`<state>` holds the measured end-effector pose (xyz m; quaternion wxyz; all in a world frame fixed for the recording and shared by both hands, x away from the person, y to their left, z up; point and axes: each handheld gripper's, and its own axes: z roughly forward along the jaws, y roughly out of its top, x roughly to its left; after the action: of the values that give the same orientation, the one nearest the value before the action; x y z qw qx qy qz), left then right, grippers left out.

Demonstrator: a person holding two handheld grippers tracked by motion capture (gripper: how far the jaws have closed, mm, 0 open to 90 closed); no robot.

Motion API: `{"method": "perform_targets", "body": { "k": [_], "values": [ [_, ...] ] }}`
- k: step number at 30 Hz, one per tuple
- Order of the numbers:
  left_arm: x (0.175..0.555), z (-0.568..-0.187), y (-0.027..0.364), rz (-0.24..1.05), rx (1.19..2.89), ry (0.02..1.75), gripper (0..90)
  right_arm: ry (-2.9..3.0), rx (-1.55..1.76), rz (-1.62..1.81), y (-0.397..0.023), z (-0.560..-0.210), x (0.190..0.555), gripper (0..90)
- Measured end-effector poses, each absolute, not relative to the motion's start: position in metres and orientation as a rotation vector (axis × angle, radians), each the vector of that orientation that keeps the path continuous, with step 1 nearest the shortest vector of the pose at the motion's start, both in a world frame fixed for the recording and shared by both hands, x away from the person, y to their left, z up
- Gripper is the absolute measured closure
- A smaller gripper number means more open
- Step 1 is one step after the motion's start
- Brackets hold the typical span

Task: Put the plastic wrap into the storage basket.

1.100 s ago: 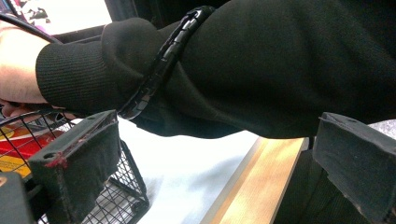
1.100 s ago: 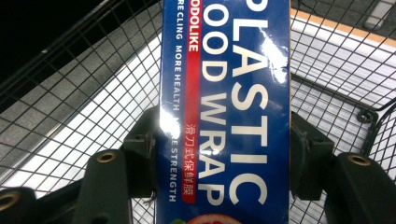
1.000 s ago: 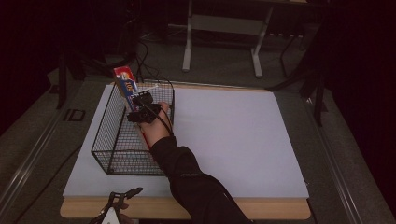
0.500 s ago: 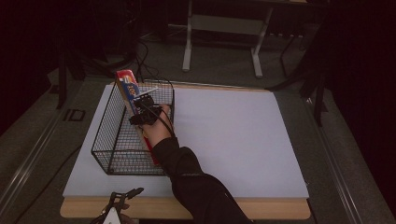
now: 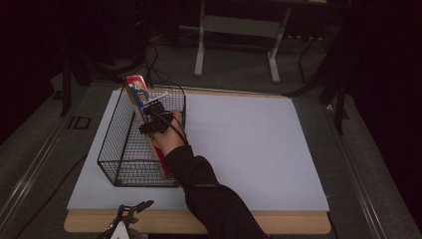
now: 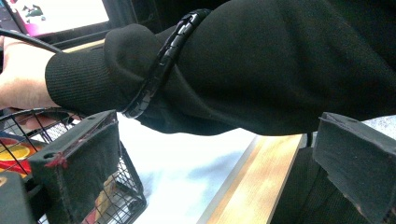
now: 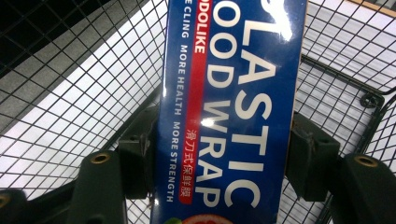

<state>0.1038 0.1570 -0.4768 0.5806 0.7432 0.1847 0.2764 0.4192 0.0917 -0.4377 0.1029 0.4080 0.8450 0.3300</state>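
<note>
Basket: 1 wire basket point(image 5: 130, 149) on left part of white surface point(image 5: 249, 144).
Box: 1 plastic wrap box point(image 7: 233, 107), tilted, lower end in basket, top over far rim.
Right gripper point(image 5: 155, 118): arm stretched fwd over basket, fingers point(image 7: 308, 149) clamp box at both sides.
Left gripper point(image 5: 125, 224): low at near edge, fingers point(image 6: 79, 158) wide apart, holding nothing.
</note>
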Motion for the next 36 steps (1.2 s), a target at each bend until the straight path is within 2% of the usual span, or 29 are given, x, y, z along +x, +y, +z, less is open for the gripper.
{"method": "perform_targets", "body": {
  "k": [21,25,36],
  "values": [
    [0.104,-0.477,0.156,0.64,1.745,0.428,1.5,2.498,1.157,0.995,0.088,-0.435,0.417,33.1],
    [0.104,-0.478,0.156,0.64,1.747,0.428,1.4,2.529,1.14,1.014,0.085,-0.43,0.417,25.5],
    [0.105,-0.478,0.155,0.641,1.755,0.429,1.5,2.568,1.04,1.134,0.061,-0.41,0.409,13.8]
  ]
}}
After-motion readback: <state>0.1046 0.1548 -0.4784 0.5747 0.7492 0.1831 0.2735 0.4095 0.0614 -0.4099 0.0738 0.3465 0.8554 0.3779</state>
